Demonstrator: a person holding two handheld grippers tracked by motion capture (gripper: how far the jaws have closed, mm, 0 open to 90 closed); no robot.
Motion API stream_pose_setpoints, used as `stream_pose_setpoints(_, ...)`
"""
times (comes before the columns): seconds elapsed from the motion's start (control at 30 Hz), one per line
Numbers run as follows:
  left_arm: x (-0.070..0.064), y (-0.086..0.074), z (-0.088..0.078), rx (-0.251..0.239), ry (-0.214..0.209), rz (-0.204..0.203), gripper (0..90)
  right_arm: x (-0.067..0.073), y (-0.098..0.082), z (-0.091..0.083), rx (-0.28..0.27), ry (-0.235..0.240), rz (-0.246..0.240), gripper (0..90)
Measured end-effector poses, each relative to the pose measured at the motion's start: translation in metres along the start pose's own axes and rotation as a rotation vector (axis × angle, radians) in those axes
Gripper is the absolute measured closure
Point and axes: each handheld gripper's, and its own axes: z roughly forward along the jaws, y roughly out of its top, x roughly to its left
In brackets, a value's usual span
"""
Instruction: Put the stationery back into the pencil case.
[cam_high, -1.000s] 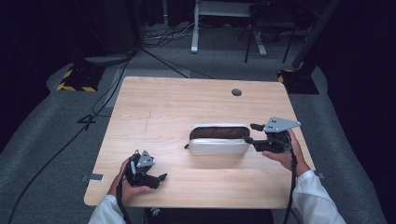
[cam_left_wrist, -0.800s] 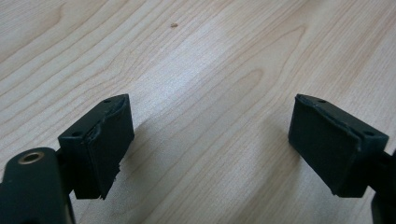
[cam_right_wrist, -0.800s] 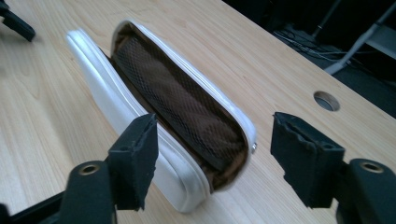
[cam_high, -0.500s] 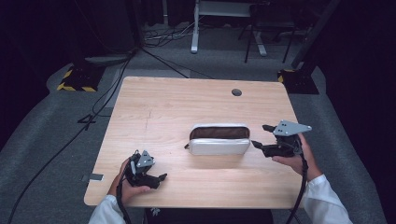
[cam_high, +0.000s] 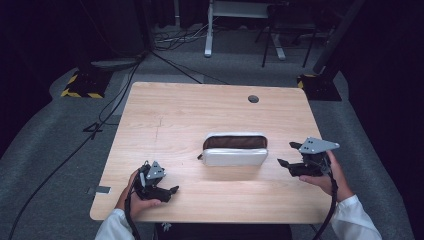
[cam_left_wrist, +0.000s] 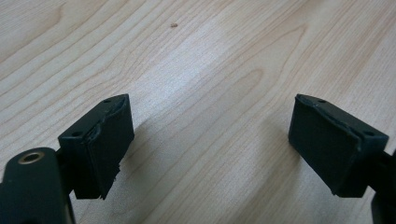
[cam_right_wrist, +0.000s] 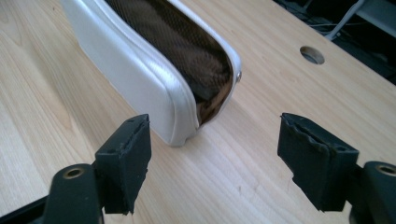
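Note:
A white pouch (cam_high: 235, 156) lies in the middle of the wooden table (cam_high: 190, 115), its top open on a brown lining. Right of it, a short gap away, a hand holds my right gripper (cam_high: 288, 154) open just above the table. In the right gripper view the pouch's end (cam_right_wrist: 154, 79) lies just beyond the left jaw, and nothing is between the jaws of the right gripper (cam_right_wrist: 215, 149). Near the front left edge my left gripper (cam_high: 170, 192) rests low over the wood. The left gripper (cam_left_wrist: 210, 135) is open, with bare table between its jaws.
A round cable hole (cam_high: 253, 99) sits near the table's far edge, seen also as the hole (cam_right_wrist: 312, 54) beyond the pouch. Cables (cam_high: 105, 120) run over the grey floor at left. A black-and-yellow base (cam_high: 80, 85) and a white stand (cam_high: 210, 30) lie behind the table.
The right gripper has drawn back from the pouch's right end, moving right and toward the near edge. The left gripper and the pouch have stayed put.

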Motion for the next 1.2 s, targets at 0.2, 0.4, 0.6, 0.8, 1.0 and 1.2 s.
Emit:
stream_pose_setpoints(0.2,0.0,0.0,0.0,0.0,0.0,0.0,14.5,0.0,-0.012,0.0,0.036,-0.012,0.006,26.8)
stream_pose_setpoints(0.4,0.0,0.0,0.0,0.0,0.0,0.0,14.5,-0.001,-0.032,0.001,0.081,-0.027,0.016,27.0)
stream_pose_setpoints(0.6,0.0,0.0,0.0,0.0,0.0,0.0,14.5,0.001,-0.048,0.001,0.114,-0.035,0.028,26.9)
stream_pose_setpoints(0.8,0.0,0.0,0.0,0.0,0.0,0.0,14.5,0.004,-0.064,0.0,0.133,-0.034,0.032,26.7)
stream_pose_setpoints(1.0,0.0,0.0,0.0,-0.001,0.0,-0.001,14.5,0.006,-0.078,-0.001,0.141,-0.033,0.045,26.5)
stream_pose_setpoints(1.2,0.0,0.0,0.0,0.0,0.001,0.0,14.5,0.007,-0.097,-0.005,0.143,-0.035,0.079,26.3)
